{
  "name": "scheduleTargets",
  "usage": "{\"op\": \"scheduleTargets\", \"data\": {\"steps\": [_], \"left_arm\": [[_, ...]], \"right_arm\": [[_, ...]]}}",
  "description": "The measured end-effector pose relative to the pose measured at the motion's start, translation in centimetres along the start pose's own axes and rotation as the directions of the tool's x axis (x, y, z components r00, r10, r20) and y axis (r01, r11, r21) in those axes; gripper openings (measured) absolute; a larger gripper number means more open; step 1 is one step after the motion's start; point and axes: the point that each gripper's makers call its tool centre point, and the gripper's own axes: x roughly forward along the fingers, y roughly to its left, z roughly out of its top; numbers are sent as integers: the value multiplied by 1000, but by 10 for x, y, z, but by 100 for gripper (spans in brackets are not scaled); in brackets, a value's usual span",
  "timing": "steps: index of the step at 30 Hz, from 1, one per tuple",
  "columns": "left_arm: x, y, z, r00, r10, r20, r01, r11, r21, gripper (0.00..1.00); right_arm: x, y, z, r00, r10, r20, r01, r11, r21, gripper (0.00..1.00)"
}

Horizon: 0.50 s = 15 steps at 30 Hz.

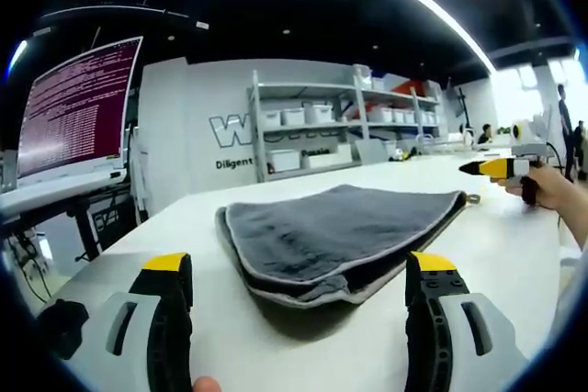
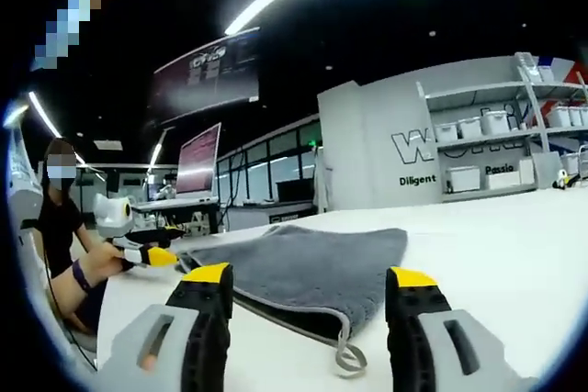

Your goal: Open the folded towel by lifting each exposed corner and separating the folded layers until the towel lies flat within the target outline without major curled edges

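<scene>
A white surface [image 1: 514, 254] carries the folded grey towel [image 1: 340, 236], which lies flat near its middle, layered edges showing at the near corner. The left gripper [image 1: 299, 291] and the right gripper [image 2: 308, 305] each hover just short of the towel, jaws wide apart, holding nothing. A small loop [image 2: 347, 360] hangs from one towel corner.

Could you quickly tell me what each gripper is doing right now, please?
Left gripper: open, holding nothing, facing the folded grey towel.
Right gripper: open, holding nothing, near the towel's corner loop.
</scene>
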Motion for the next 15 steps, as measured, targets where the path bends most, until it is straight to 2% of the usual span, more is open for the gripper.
{"op": "scheduleTargets", "data": {"steps": [2,6,9,14,15], "left_arm": [[0,0,0,1000,0,0,0,1000,-1,94],[0,0,0,1000,0,0,0,1000,0,94],[0,0,0,1000,-1,0,1,1000,-1,94],[0,0,0,1000,-1,2,1,1000,-1,94],[0,0,0,1000,-1,2,1,1000,-1,94]], "right_arm": [[1,1,3,1000,3,17,-3,1000,-13,77],[1,5,8,999,17,46,-14,997,-73,80],[4,7,7,998,33,44,-30,997,-71,87],[9,10,5,999,37,27,-33,992,-121,100],[10,10,3,999,37,16,-35,991,-131,99]]}}
